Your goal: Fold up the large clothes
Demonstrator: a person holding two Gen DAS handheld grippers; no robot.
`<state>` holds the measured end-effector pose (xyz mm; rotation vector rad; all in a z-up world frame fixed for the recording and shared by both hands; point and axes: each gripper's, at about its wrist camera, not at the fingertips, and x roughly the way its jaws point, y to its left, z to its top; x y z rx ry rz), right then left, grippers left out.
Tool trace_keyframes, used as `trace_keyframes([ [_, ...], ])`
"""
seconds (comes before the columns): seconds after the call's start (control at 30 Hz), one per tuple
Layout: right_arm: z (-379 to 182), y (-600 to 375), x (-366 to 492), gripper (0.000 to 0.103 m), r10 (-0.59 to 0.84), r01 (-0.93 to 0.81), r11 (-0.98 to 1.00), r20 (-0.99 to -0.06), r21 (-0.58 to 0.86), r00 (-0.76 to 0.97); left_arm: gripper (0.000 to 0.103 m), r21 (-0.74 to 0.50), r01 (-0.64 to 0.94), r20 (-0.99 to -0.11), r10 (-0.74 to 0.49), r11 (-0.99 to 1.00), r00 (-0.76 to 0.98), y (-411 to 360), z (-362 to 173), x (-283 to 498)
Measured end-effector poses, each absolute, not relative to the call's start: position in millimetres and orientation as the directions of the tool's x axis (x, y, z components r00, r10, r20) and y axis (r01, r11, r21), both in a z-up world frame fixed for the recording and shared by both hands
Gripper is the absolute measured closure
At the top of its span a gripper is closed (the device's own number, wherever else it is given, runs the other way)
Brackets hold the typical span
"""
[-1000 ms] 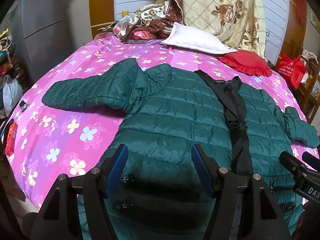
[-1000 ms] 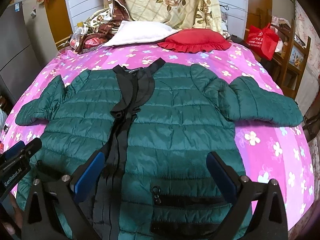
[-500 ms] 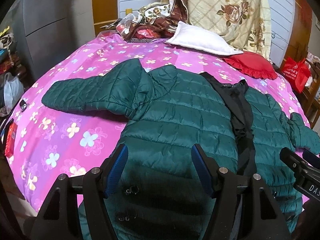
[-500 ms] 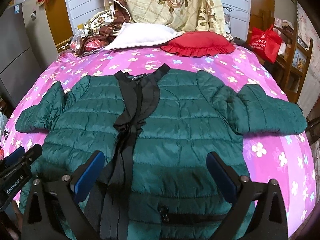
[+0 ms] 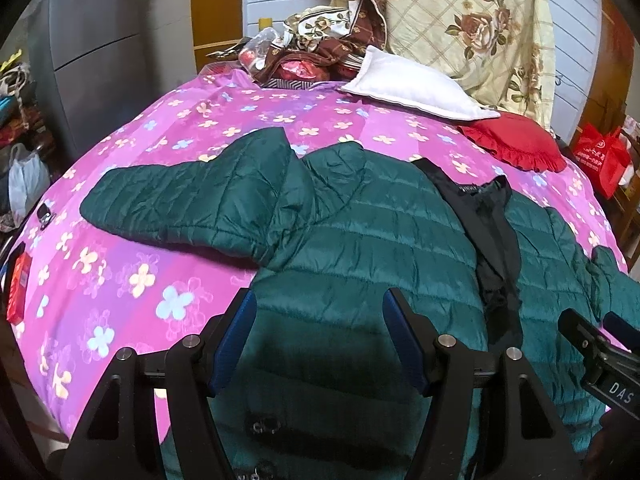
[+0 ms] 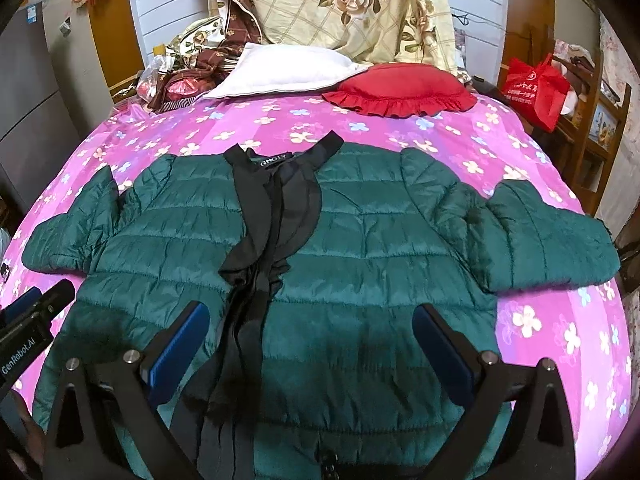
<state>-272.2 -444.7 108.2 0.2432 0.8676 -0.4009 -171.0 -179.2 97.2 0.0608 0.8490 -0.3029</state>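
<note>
Jacket (image 6: pixel 360 248) flat on bed (image 6: pixel 280 120), collar at 12 o'clock, sleeves spanning 9–3; both grippers (image 5: pixel 316 336) (image 6: pixel 312 344) spread wide, empty.

jacket (image 6: pixel 360 248): dark green, quilted in horizontal bands; black placket and collar lining (image 6: pixel 276 208) down middle. bed cover (image 6: pixel 400 128): magenta-pink with purple stripes, scattered flowers in white, cream, pale blue. at head edge of bed: plain white pillow (image 6: pixel 280 68), red frilled cushion (image 6: pixel 400 88), cream quilt (image 6: pixel 352 4) with checked lines and brown roses. red bag (image 6: pixel 536 84) beyond right edge. gripper pads (image 5: pixel 234 336) blue, frames black.
</note>
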Motion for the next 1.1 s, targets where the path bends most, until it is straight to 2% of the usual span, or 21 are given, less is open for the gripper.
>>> trace_keyframes([
  [0.8,69.3,-476.1,-215.1,0.000,-0.225,0.458,0.886,-0.804,0.066,0.551,0.065,-0.041,0.132,-0.740,-0.119,0.990,0.662,-129.5,99.1,-91.2],
  [1.1,62.9,-473.8,-209.9,0.000,-0.211,0.437,0.898,-0.812,0.059,0.544,0.065,-0.142,-0.048,-0.783,-0.082,0.989,0.617,-46.3,80.0,-39.9],
])
